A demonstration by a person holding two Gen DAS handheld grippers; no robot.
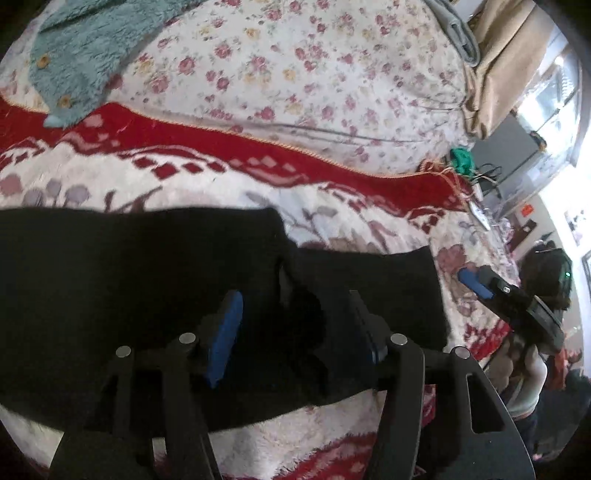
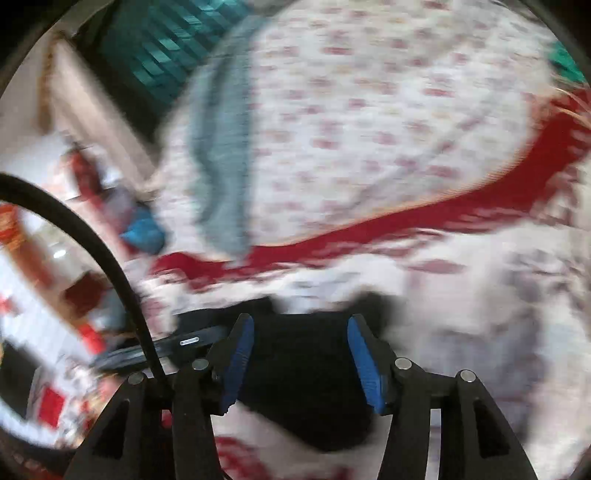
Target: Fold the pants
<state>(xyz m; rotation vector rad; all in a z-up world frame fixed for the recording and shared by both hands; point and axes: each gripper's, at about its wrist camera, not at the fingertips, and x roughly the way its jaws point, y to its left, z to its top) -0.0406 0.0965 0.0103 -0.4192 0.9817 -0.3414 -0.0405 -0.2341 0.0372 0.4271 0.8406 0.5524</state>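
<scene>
Black pants (image 1: 129,280) lie flat across a red and white fleece blanket (image 1: 221,177) on a bed. My left gripper (image 1: 295,306) is open, its blue-padded fingers (image 1: 227,332) spread just above the pants near a fold. My right gripper (image 1: 476,282) shows at the right edge of the pants in the left wrist view. In the blurred right wrist view my right gripper (image 2: 301,332) is open over a black end of the pants (image 2: 306,387), with nothing between its pads.
A floral bedsheet (image 1: 314,74) covers the far half of the bed. A teal fluffy garment (image 1: 81,55) lies at the far left and a grey folded cloth (image 1: 461,33) at the far right. The bed edge and room clutter (image 1: 517,192) are to the right.
</scene>
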